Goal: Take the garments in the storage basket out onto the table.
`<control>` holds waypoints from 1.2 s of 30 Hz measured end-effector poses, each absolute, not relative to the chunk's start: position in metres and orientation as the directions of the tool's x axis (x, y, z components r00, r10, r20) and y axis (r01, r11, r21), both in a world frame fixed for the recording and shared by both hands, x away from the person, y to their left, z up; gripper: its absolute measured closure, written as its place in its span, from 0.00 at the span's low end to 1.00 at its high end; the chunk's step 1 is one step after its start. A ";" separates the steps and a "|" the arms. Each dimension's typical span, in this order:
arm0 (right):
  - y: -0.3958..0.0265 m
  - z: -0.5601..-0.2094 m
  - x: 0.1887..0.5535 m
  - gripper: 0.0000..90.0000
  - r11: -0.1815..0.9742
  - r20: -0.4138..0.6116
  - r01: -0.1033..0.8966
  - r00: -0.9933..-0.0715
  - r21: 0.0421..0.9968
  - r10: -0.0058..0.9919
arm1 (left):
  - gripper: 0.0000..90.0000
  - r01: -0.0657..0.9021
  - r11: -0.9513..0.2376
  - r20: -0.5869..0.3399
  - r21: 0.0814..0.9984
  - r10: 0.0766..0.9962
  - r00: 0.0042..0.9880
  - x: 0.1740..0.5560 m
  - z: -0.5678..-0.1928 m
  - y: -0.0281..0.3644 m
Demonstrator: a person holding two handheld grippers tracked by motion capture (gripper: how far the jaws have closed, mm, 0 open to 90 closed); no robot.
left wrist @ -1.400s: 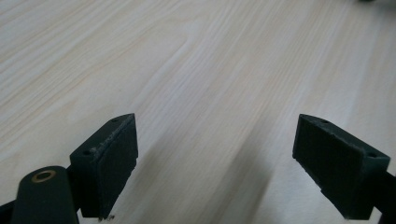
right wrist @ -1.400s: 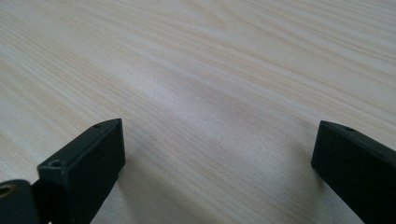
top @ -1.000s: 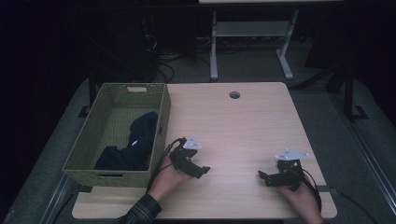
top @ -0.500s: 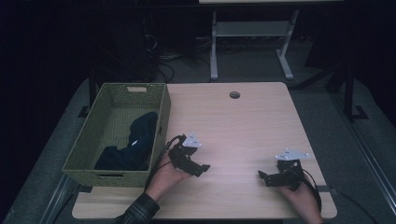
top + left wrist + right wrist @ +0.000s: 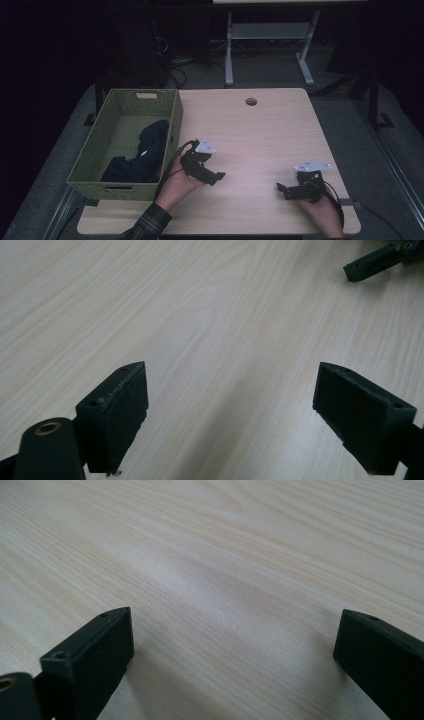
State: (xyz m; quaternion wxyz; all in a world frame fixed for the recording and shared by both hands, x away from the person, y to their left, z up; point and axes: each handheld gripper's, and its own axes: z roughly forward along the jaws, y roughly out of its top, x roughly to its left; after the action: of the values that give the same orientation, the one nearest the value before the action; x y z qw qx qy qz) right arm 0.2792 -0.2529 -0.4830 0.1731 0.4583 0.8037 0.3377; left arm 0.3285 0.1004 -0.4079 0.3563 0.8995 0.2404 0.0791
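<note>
My left gripper rests low over the wooden table, just right of the green basket, and points right. In the left gripper view its jaws stand wide apart over bare wood, with nothing between them; the tip of the other gripper shows at the top right. My right gripper lies near the table's front right corner and points left. Its own view shows both jaws spread over bare tabletop, open and holding nothing.
The woven green basket stands on the table's left side with dark clothing inside. A round cable hole sits at the table's far edge. Behind the table are a white desk frame and cables on the floor.
</note>
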 end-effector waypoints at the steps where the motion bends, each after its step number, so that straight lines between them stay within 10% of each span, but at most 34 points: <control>1: -0.253 -0.483 0.279 0.03 0.353 0.030 0.619 -0.521 0.702 0.853 | 0.19 0.377 -0.636 -0.029 0.673 0.487 0.873 0.329 -0.406 0.100; 36: -0.254 -0.483 0.278 0.03 0.363 0.024 0.611 -0.531 0.704 0.847 | 0.18 0.378 -0.650 -0.043 0.660 0.469 0.882 0.342 -0.364 0.113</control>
State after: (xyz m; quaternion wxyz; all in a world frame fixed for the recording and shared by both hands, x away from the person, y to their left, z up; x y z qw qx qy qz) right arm 0.2785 -0.2542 -0.4831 0.1743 0.4516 0.8069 0.3385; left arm 0.3424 0.1132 -0.3644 0.3472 0.9058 0.2337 0.0656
